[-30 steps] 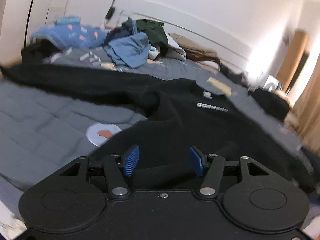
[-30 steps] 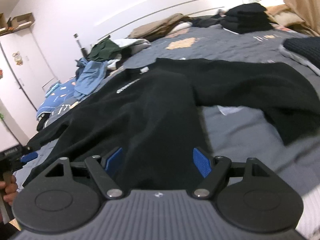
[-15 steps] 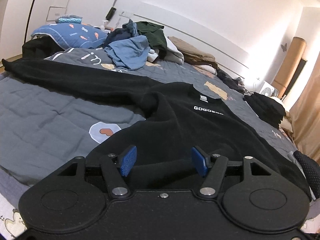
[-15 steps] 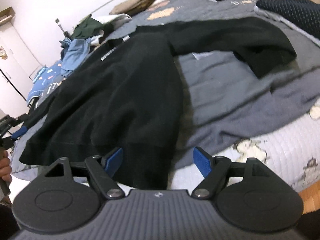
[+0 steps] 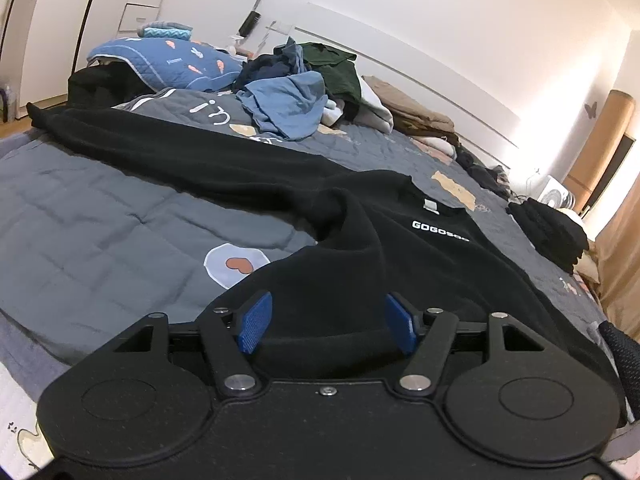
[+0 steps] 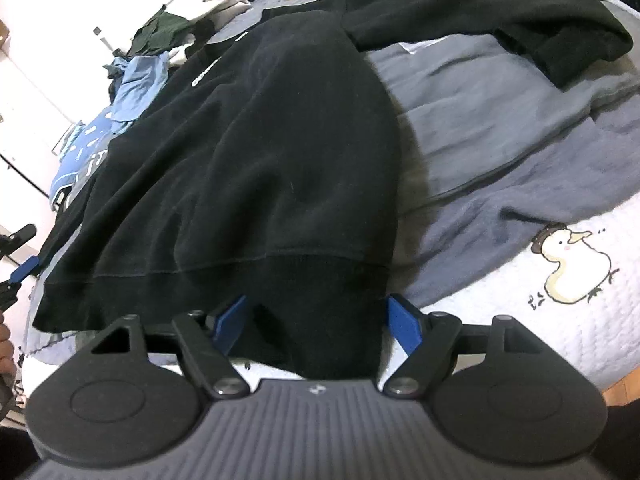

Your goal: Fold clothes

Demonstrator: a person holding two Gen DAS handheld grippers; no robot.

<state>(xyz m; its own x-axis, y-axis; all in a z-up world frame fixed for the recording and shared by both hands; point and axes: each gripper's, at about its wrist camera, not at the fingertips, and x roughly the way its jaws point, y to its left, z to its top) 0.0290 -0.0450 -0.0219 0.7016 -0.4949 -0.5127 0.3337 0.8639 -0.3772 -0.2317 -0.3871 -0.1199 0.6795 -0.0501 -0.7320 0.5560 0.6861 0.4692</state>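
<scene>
Left wrist view: a black sweatshirt (image 5: pixel 360 264) with white chest lettering lies spread across a grey quilted bedspread (image 5: pixel 100 224), its hem bunched between the blue pads of the left gripper (image 5: pixel 326 326). The jaws stand apart with the fabric lying loosely between them, and neither pad visibly presses on it. One sleeve (image 5: pixel 160 140) stretches away to the gripper's far left. Beyond it, straight ahead near the headboard, sits a heap of unfolded clothes (image 5: pixel 304 88) topped by a light-blue garment and a dark-green one, with a blue patterned pillow (image 5: pixel 168 60) to its left. A stack of folded dark clothes (image 5: pixel 552 232) rests far off to the gripper's right.

Right wrist view: the right gripper (image 6: pixel 320 324) points down at the sweatshirt's ribbed hem (image 6: pixel 240 272), where it hangs over the bed's near edge. Its jaws are closing, with the hem's corner between the blue pads (image 6: pixel 404 320), which do not yet pinch it. The other sleeve (image 6: pixel 500 12) runs out ahead and to the gripper's right. A white quilt printed with a duck (image 6: pixel 572 268) lies just to the right of the gripper. At the left edge, the other gripper's blue tip appears beside a person's hand (image 6: pixel 5 344).
</scene>
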